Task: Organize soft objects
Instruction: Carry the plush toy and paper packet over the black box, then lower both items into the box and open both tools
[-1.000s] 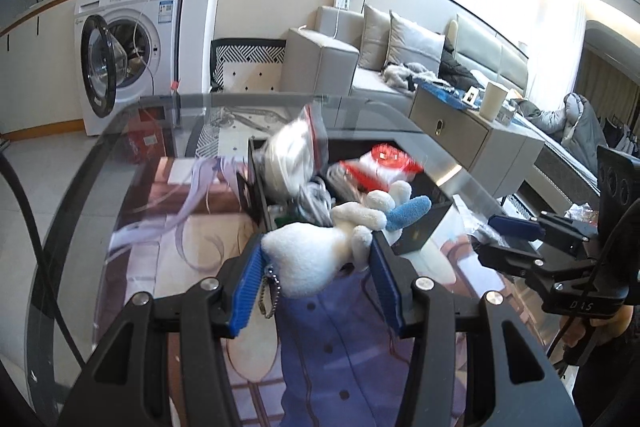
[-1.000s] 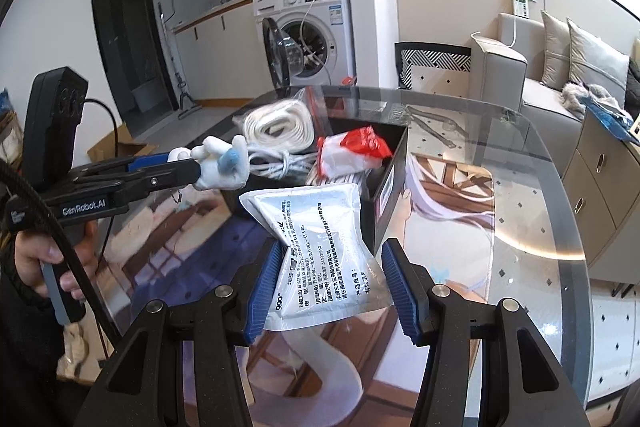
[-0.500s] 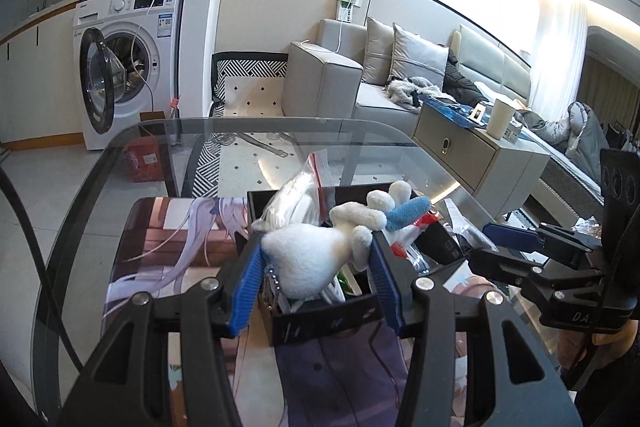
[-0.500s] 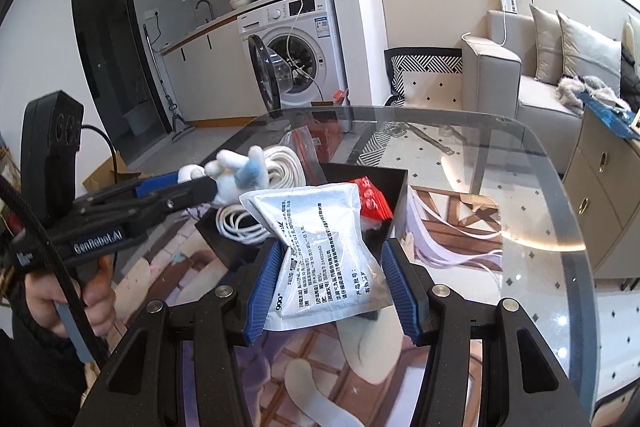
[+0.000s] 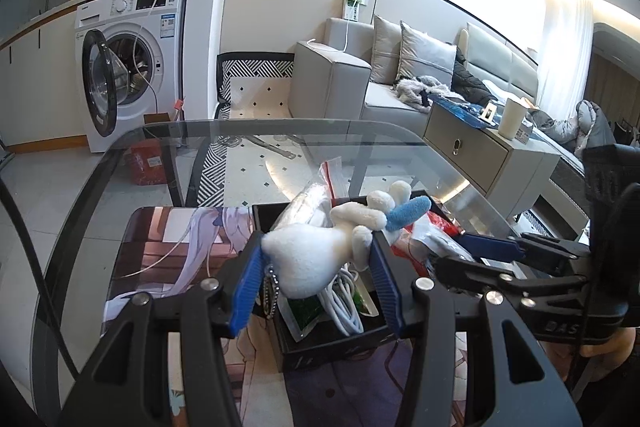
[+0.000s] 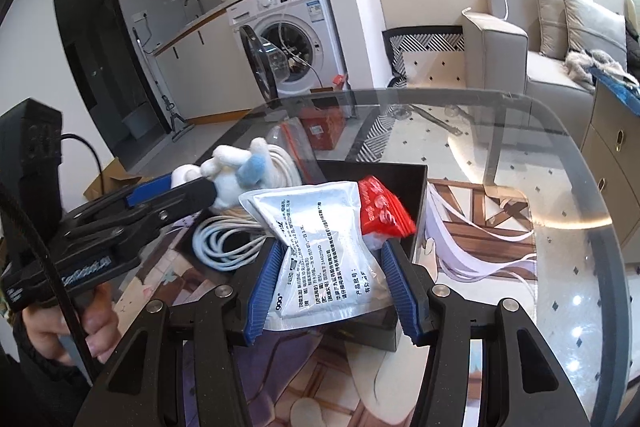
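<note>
Between my left fingers (image 5: 316,267) I held the white plush bunny (image 5: 310,253), its long axis running toward 1 o'clock, blue ear (image 5: 408,213) leading. My right fingers (image 6: 334,277) pinched the silver sachet (image 6: 322,247), pointing toward 12. Both hung above the black box (image 6: 418,195) on the glass desk (image 6: 560,187); the box lay just ahead at 12 o'clock of each. Neither hand seemed clearly nearer. Inside it lay a white cable coil (image 6: 224,239) and a red packet (image 6: 382,209). The bunny looked squashy, the sachet crinkly.
</note>
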`<act>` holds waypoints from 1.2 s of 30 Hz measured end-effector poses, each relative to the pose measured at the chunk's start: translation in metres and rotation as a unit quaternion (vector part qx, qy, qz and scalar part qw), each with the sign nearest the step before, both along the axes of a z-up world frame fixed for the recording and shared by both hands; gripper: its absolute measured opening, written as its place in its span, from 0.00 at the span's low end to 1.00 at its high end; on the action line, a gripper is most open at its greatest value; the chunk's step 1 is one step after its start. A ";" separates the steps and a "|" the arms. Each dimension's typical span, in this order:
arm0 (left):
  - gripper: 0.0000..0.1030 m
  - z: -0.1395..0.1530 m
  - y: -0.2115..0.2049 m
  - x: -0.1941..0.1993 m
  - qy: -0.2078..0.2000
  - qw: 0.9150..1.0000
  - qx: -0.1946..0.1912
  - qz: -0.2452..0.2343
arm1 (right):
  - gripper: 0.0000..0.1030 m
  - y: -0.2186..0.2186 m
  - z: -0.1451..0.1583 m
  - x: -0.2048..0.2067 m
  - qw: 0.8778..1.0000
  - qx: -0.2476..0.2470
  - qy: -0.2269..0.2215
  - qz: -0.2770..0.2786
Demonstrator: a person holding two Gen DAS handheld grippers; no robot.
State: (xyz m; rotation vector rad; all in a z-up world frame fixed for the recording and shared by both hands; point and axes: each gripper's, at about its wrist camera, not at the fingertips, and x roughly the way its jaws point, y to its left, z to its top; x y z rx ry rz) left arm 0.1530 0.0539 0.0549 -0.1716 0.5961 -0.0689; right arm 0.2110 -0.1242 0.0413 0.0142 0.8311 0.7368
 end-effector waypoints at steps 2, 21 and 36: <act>0.49 -0.002 -0.003 0.002 0.000 1.000 0.010 0.000 | 0.51 0.002 0.000 0.003 1.000 -0.001 -0.003 -0.004; 0.48 -0.014 -0.024 0.010 0.017 0.998 0.040 -0.037 | 0.55 0.019 0.000 0.005 0.999 -0.042 -0.034 0.005; 0.71 -0.007 -0.015 -0.013 0.010 0.999 0.027 -0.032 | 0.87 -0.002 0.018 -0.025 0.994 -0.035 -0.098 0.011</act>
